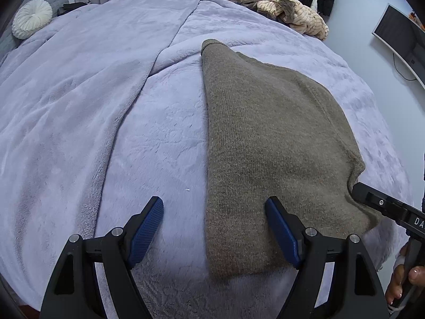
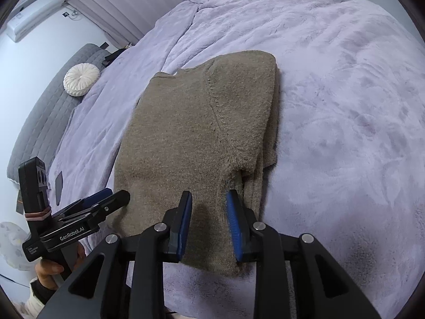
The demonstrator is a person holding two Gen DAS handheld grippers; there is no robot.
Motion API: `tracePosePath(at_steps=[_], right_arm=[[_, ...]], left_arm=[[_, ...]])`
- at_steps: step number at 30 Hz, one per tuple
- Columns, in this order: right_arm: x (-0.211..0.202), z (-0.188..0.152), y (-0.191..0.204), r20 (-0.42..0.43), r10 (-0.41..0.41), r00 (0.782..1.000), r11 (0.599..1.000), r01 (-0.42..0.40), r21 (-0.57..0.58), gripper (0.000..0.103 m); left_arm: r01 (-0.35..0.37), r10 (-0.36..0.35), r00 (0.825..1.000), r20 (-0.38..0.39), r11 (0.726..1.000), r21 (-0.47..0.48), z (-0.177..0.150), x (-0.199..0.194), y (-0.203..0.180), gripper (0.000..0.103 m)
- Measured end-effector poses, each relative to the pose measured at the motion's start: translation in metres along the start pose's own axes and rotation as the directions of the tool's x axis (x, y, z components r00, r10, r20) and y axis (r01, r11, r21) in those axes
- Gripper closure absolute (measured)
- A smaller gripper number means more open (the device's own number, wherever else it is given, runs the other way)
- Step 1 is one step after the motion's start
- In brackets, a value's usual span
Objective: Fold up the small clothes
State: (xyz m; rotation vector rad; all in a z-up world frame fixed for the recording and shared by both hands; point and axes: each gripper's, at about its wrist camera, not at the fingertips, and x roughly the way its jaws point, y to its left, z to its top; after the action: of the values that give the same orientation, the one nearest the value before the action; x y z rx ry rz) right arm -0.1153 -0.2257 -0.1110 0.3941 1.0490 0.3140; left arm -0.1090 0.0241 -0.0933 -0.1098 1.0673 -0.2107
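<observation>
A brown knit sweater lies folded lengthwise on the lavender blanket; it also shows in the right wrist view. My left gripper is wide open, its jaws straddling the sweater's near left edge, holding nothing. My right gripper is partly open over the sweater's near edge, with the fabric between the pads but not pinched. The right gripper's tip shows in the left wrist view, and the left gripper in the right wrist view.
A pile of beige and brown clothes sits at the bed's far end. A white round cushion and grey headboard are to the left. A monitor stands at the right.
</observation>
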Motion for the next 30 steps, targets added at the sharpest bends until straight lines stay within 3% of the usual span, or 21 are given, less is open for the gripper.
tracePosePath(at_steps=[10, 12, 14, 16, 18, 19, 21, 25, 30], right_arm=[[-0.008, -0.002, 0.000, 0.013, 0.037, 0.999, 0.998, -0.038, 0.045, 0.056], [-0.013, -0.001, -0.001, 0.015, 0.030, 0.999, 0.998, -0.031, 0.054, 0.043], [-0.019, 0.003, -0.002, 0.021, 0.019, 1.000, 0.998, -0.020, 0.062, 0.038], [-0.025, 0.008, -0.003, 0.024, -0.010, 1.000, 0.998, 0.008, 0.070, 0.033], [-0.030, 0.014, -0.002, 0.028, -0.048, 0.998, 0.996, 0.046, 0.078, 0.019], [-0.032, 0.017, -0.002, 0.029, -0.064, 0.998, 0.995, 0.062, 0.081, 0.019], [-0.036, 0.024, 0.003, 0.031, -0.085, 0.996, 0.994, 0.082, 0.078, 0.018], [-0.041, 0.033, 0.018, 0.046, -0.134, 0.990, 0.990, 0.132, 0.047, 0.000], [-0.036, 0.038, 0.042, 0.072, -0.265, 0.962, 0.963, 0.268, -0.029, 0.000]], left_arm=[[-0.026, 0.026, 1.000, 0.009, 1.000, 0.009, 0.004, -0.009, -0.003, 0.023], [-0.030, 0.030, 0.999, 0.019, 0.999, 0.014, 0.007, -0.013, -0.005, 0.023], [-0.037, 0.036, 0.999, 0.038, 0.999, 0.016, 0.012, -0.018, -0.007, 0.023], [-0.049, 0.048, 0.997, 0.052, 0.999, 0.022, 0.017, -0.023, -0.009, 0.023], [-0.056, 0.054, 0.997, 0.056, 0.998, 0.026, 0.022, -0.026, -0.011, 0.023], [-0.053, 0.051, 0.997, 0.056, 0.998, 0.025, 0.023, -0.026, -0.011, 0.022], [-0.062, 0.060, 0.996, 0.071, 0.998, 0.031, 0.026, -0.029, -0.014, 0.000], [-0.105, 0.099, 0.990, 0.105, 0.993, 0.052, 0.030, -0.034, -0.023, 0.000], [-0.108, 0.102, 0.990, 0.096, 0.993, 0.053, 0.033, -0.035, -0.027, 0.000]])
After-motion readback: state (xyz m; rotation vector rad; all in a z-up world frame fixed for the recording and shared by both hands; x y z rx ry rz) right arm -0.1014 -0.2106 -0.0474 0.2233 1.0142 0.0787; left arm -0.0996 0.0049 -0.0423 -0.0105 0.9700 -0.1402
